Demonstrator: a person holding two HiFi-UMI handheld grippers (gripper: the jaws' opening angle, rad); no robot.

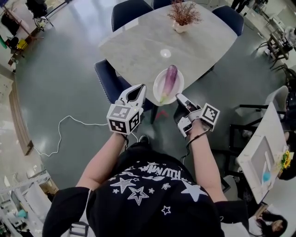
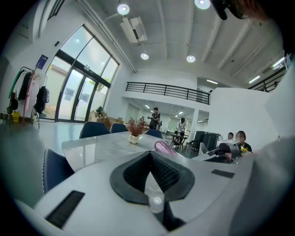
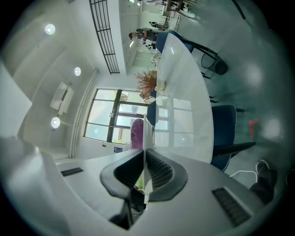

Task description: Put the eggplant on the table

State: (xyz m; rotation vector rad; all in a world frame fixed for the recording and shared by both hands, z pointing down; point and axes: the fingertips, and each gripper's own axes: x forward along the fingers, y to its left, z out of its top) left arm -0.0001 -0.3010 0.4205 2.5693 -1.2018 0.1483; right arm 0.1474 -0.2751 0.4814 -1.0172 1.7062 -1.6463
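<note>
Finds the eggplant (image 1: pixel 169 79) lying lengthwise in a white plate (image 1: pixel 157 89), green stem end toward the person, nothing else in the plate with it. Pinched at the plate's near rim by the right gripper (image 1: pixel 179 98), jaws closed flat on the thin white edge, with no hold on the eggplant itself. Overlapping the near edge of the table (image 1: pixel 138 41) as seen from the head; hard to tell whether hanging just above that edge or already resting on it. Off to the plate's left, near but apart, the left gripper (image 1: pixel 141 88), jaws drawn together on nothing. Looks like the delivery step, close to its end. Next, probably: lower the plate level onto the pale tabletop, well in from the edge, then ease the right jaws off the rim, with no tilting, to keep the eggplant from rolling. If wanted bare on the tabletop, open the left jaws wide and take the eggplant around its thick middle. Farther up the table, a small white dish (image 1: pixel 165 53), contents not readable, and a pale pot (image 1: pixel 179 28) holding dried reddish sprigs (image 1: pixel 184 13).
</note>
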